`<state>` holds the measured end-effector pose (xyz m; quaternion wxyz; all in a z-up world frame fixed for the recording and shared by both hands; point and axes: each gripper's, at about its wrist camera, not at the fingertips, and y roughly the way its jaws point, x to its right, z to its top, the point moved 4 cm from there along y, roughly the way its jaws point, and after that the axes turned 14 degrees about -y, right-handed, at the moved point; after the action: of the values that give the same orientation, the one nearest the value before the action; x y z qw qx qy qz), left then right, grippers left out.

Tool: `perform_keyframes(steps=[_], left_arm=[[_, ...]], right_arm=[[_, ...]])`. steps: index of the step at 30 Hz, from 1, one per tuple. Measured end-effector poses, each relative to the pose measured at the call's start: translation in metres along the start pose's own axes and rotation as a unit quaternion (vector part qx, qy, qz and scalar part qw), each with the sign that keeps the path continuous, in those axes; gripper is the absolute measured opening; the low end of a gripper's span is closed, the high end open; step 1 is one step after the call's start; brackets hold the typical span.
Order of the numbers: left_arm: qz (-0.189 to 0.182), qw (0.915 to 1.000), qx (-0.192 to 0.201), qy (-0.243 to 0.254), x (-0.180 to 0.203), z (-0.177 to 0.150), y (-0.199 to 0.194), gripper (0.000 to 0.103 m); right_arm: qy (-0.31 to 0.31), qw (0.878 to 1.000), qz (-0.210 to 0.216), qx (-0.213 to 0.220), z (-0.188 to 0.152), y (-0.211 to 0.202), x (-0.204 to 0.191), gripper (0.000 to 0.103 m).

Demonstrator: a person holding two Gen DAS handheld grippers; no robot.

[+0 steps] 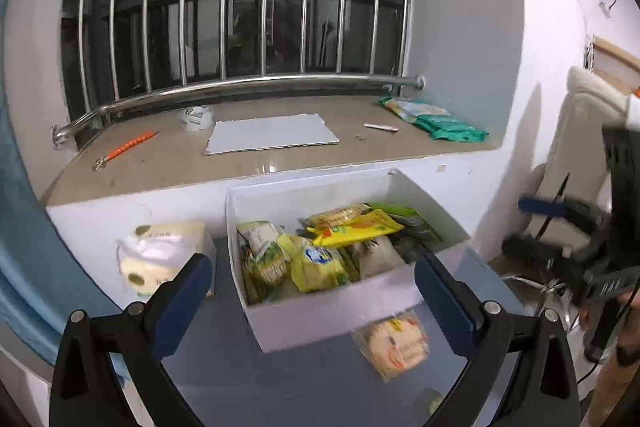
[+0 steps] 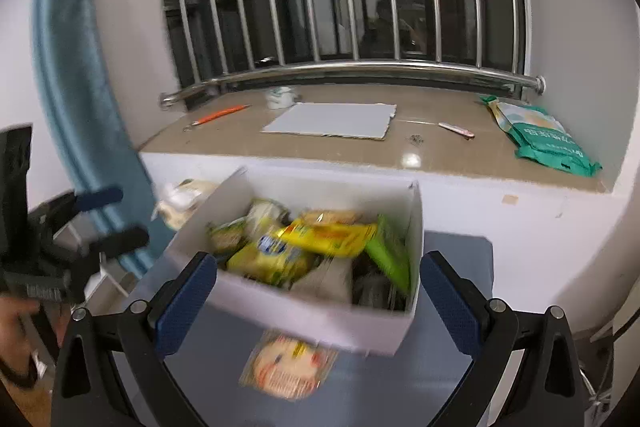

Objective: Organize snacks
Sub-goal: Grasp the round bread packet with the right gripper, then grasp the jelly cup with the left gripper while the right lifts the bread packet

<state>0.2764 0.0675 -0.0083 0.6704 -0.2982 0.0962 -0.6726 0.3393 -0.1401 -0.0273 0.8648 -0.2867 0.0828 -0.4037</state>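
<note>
A white box (image 1: 320,311) full of snack packets, with a yellow packet (image 1: 356,229) on top, stands on a grey table (image 1: 256,387); it also shows in the right wrist view (image 2: 320,319). A round cracker packet (image 1: 396,343) lies on the table in front of the box, also in the right wrist view (image 2: 286,363). My left gripper (image 1: 316,287) is open and empty, in front of the box. My right gripper (image 2: 320,287) is open and empty, also facing the box. Each gripper shows blurred at the edge of the other's view.
A tissue pack (image 1: 160,259) lies left of the box. The windowsill (image 1: 248,163) behind holds a grey board (image 1: 272,135), an orange tool (image 1: 128,147), a tape roll (image 1: 196,117), a pen (image 1: 380,127) and green packs (image 1: 436,121). A blue curtain (image 2: 76,87) hangs left.
</note>
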Motion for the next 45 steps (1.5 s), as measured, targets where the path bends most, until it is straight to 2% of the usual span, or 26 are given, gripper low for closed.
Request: perform_keyframes(steps=[3,7,11,16,21,25,28,34,40,44,45], left_arm=[[-0.021,0.9996,-0.002,-0.020,0.000,-0.025,-0.022,0.103],[-0.023,0.9995,-0.018,-0.013,0.007,-0.071,-0.037,0.103],[-0.006,0.9994,-0.033,0.000,0.008,-0.117,-0.046,0.103],[-0.019,0.9985,-0.046,-0.022,0.007,-0.147,-0.057,0.103],[-0.018,0.9986,-0.044,-0.024,0.008,-0.159,-0.065,0.103],[-0.024,0.9982,-0.045,-0.031,0.007,-0.165,-0.065,0.103],[-0.018,0.9983,-0.047,-0.028,0.004,-0.171,-0.066,0.103],[-0.018,0.9974,-0.053,-0.046,-0.008,-0.180,-0.066,0.103],[-0.020,0.9966,-0.056,-0.058,-0.015,-0.182,-0.066,0.103],[-0.017,0.9964,-0.061,-0.056,-0.014,-0.183,-0.063,0.103],[-0.015,0.9963,-0.064,-0.055,-0.013,-0.184,-0.062,0.103]], right_arm=[[0.007,1.000,0.012,0.001,-0.028,-0.017,-0.013,0.103],[0.023,0.999,0.013,-0.019,-0.077,-0.029,-0.029,0.103],[0.025,0.999,0.011,-0.044,-0.116,-0.026,-0.041,0.103],[0.049,0.996,0.028,-0.066,-0.143,-0.013,-0.047,0.103],[0.060,0.994,0.034,-0.086,-0.144,0.008,-0.053,0.103],[0.070,0.990,0.034,-0.116,-0.132,0.045,-0.060,0.103],[0.065,0.984,0.038,-0.164,-0.125,0.086,-0.069,0.103],[0.073,0.976,0.010,-0.206,-0.116,0.135,-0.070,0.103],[0.071,0.963,-0.003,-0.259,-0.116,0.162,-0.069,0.103],[0.061,0.961,-0.011,-0.269,-0.116,0.164,-0.069,0.103],[0.056,0.962,-0.019,-0.268,-0.114,0.165,-0.068,0.094]])
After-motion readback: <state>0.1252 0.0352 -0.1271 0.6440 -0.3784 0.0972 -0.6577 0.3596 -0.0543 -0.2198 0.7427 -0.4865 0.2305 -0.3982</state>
